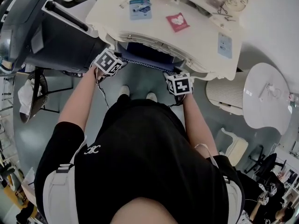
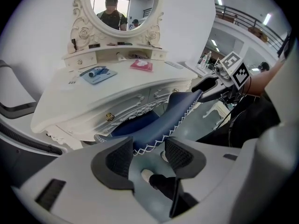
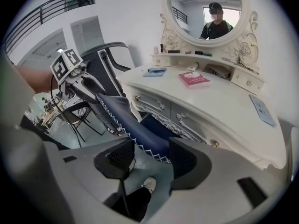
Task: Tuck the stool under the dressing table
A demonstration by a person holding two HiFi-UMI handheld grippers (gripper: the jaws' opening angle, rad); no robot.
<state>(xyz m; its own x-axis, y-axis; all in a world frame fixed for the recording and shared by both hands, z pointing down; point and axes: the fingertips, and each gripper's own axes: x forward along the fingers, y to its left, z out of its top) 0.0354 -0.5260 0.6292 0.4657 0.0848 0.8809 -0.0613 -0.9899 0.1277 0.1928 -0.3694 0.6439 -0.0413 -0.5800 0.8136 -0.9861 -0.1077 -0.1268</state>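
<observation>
The stool (image 1: 145, 56) has a dark blue padded seat with white zigzag stitching, and most of it lies under the front edge of the cream dressing table (image 1: 196, 38). My left gripper (image 1: 110, 62) holds the seat's left end and my right gripper (image 1: 179, 84) its right end. In the left gripper view the seat edge (image 2: 154, 125) fills the gap between the left gripper's (image 2: 148, 152) jaws. The right gripper view shows that gripper (image 3: 150, 157) likewise shut on the seat (image 3: 135, 125). The stool's legs are hidden.
A large black chair (image 1: 56, 36) stands left of the table and a black wire chair (image 1: 35, 94) lower left. A round white table (image 1: 268, 94) is at the right. A blue card (image 1: 140, 8) and pink booklet (image 1: 178, 22) lie on the tabletop. The person's feet (image 1: 124, 91) stand just behind the stool.
</observation>
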